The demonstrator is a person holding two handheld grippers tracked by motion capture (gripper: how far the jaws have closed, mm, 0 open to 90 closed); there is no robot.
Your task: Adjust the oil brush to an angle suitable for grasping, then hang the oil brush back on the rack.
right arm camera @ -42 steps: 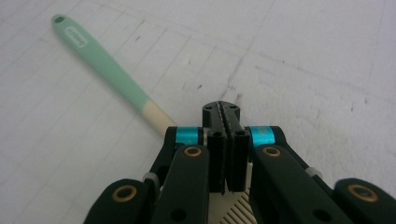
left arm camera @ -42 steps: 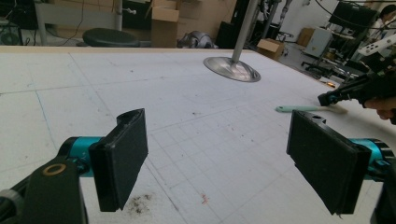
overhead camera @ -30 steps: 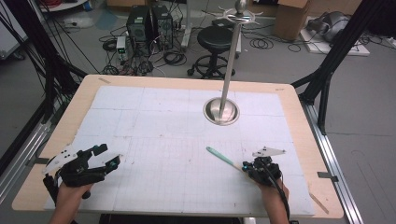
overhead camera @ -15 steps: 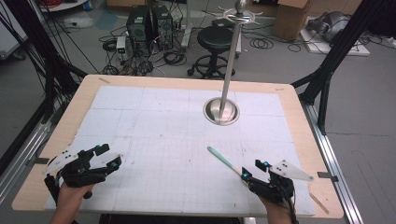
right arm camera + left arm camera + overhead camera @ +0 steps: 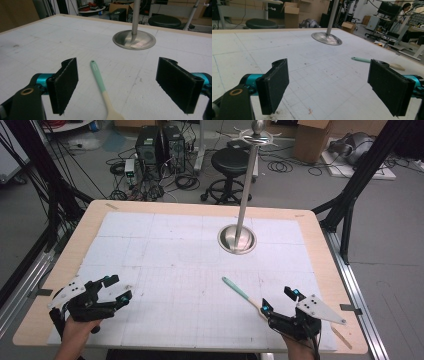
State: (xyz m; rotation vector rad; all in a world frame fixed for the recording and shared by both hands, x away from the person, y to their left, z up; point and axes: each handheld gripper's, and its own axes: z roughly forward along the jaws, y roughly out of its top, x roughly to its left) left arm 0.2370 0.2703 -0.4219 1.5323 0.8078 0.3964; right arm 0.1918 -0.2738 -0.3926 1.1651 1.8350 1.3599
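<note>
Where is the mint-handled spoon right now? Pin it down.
In the high view the spoon lies flat on the white mat, right of centre, running from below the metal stand base toward the open right gripper.

A lab: computer towers (image 5: 159, 147), tangled floor cables (image 5: 180, 182), black frame struts (image 5: 362, 175), cardboard boxes (image 5: 312, 140) around the table (image 5: 100, 215).

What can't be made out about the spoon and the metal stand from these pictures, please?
- Spoon: its bowl is cut off by the bottom edge in the right gripper view, and hidden behind the right gripper in the high view.
- Metal stand: its pole top is cut off by the upper edge in both gripper views.
</note>
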